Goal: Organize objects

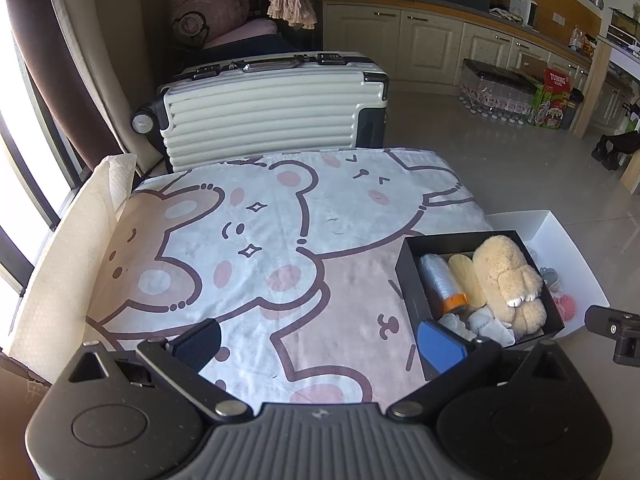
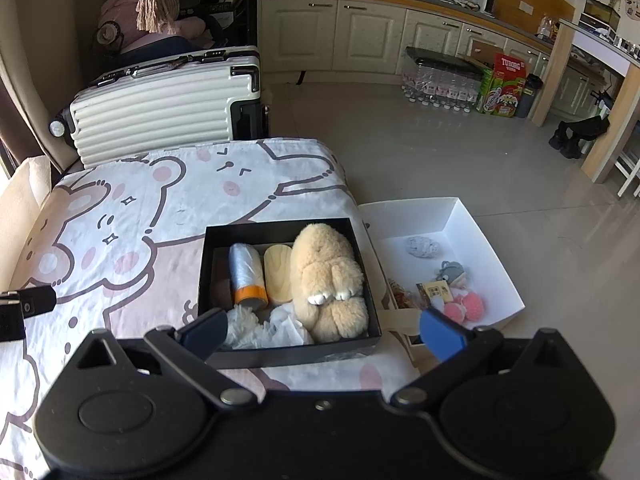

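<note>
Right wrist view shows the black box (image 2: 289, 280) at frame center pretty much packed: plush toy (image 2: 328, 280), bag roll (image 2: 247, 274), wooden piece (image 2: 278, 276) and tissue inside. Looks like a few trinkets are left in the white tray (image 2: 476, 236) at right. Both the right hand-held gripper (image 2: 322, 330) and left hand-held gripper (image 1: 320, 344) are spread wide, holding nothing.

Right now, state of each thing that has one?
left gripper: open, empty
right gripper: open, empty
black box: lidless, packed
plush toy: lying in black box
roll: lying in black box
white tray: open, partly filled
suitcase: closed
</note>
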